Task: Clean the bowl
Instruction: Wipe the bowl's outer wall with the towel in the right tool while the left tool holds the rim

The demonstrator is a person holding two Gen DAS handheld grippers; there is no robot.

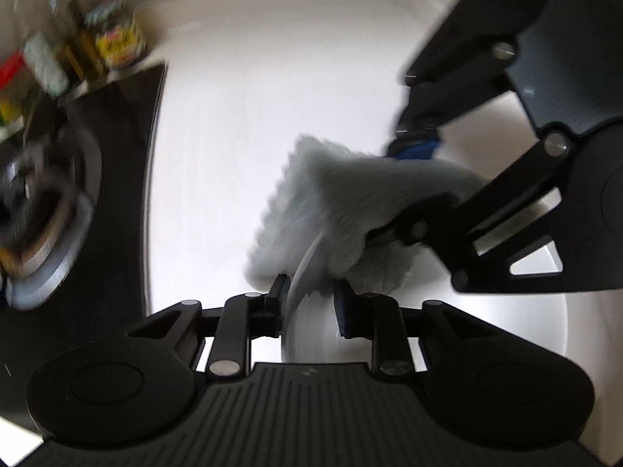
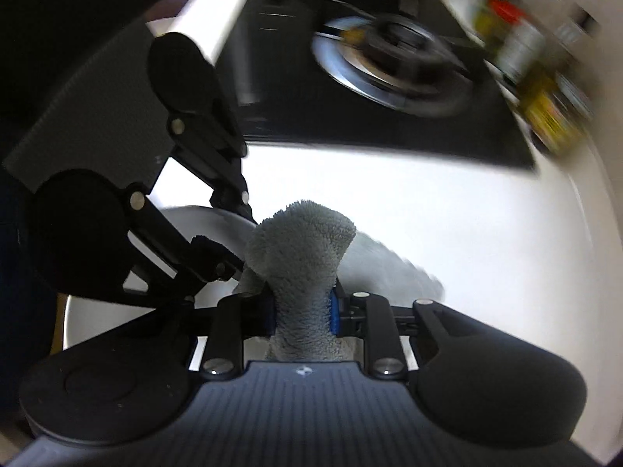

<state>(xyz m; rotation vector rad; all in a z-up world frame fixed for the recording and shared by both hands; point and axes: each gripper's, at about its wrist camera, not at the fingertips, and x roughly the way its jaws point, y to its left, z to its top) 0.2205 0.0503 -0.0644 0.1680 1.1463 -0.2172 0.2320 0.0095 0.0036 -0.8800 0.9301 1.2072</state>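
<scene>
A white bowl (image 1: pixel 498 311) rests on the white counter; its thin rim (image 1: pixel 305 268) rises between the fingers of my left gripper (image 1: pixel 309 303). Those jaws stand apart, with a gap between the rim and the right pad. My right gripper (image 2: pixel 301 311) is shut on a fluffy grey cloth (image 2: pixel 307 241), which bunches up above its blue pads. In the left wrist view the right gripper (image 1: pixel 401 190) comes in from the upper right and presses the cloth (image 1: pixel 331 194) over the bowl's rim. The right wrist view shows the left gripper (image 2: pixel 233 241) at the bowl (image 2: pixel 97 311).
A black stove top with a round burner (image 1: pixel 50 214) (image 2: pixel 389 70) borders the white counter (image 1: pixel 233 116) (image 2: pixel 428 233). Several bottles and jars (image 1: pixel 117 39) (image 2: pixel 545 97) stand by the wall behind the stove. Both views are blurred at their edges.
</scene>
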